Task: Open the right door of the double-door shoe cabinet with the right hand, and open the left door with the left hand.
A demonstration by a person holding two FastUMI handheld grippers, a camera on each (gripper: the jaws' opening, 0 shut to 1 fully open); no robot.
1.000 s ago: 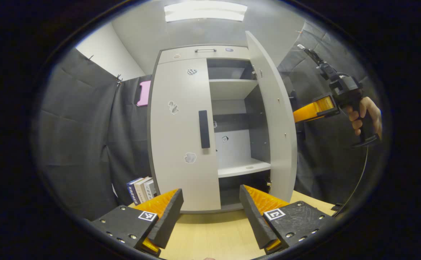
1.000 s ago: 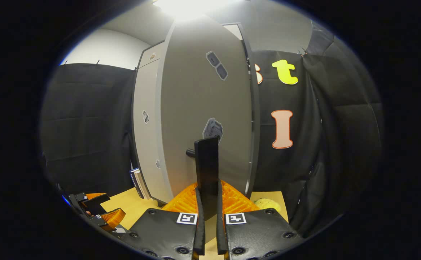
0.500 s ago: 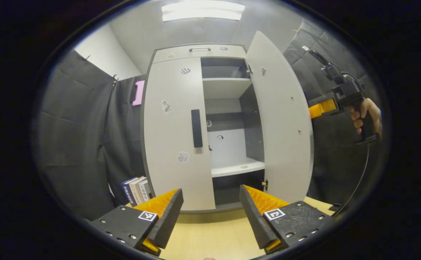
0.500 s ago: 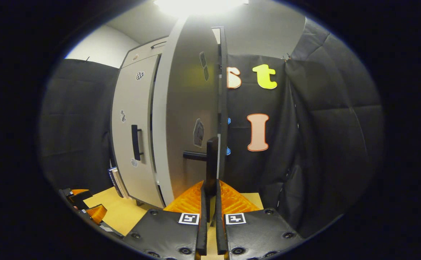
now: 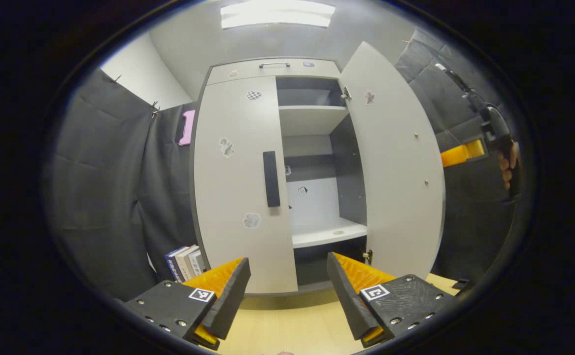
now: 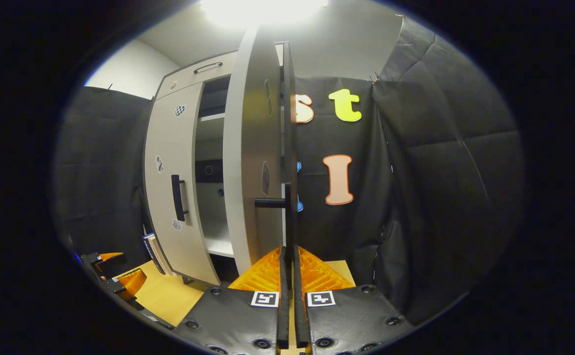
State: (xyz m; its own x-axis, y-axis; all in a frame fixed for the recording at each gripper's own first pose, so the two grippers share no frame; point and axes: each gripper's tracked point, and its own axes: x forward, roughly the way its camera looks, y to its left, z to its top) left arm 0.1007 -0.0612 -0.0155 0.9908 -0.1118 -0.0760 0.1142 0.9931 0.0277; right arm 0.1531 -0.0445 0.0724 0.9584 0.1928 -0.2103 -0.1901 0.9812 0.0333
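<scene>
Left gripper view: the cabinet [image 5: 272, 69] stands on the table [image 5: 287, 325] with its right door [image 5: 395, 167] swung wider than half a second ago, its inner face now turned more toward the camera; the left door [image 5: 240, 182] is shut as before, its handle [image 5: 271, 178] untouched; the left gripper [image 5: 287, 291] hangs low in front of the cabinet, jaws wide apart and holding nothing, unchanged; books [image 5: 185, 261] stand beside the cabinet's left foot; the right gripper [image 5: 457, 154] has moved farther right, a hand [image 5: 508, 162] on its grip. Right gripper view: the right gripper [image 6: 287, 286] is closed on the right door's handle [image 6: 287, 217], both fingers pressing it; the door now shows nearly edge-on, with more of the shelves [image 6: 211, 148] open to sight.
</scene>
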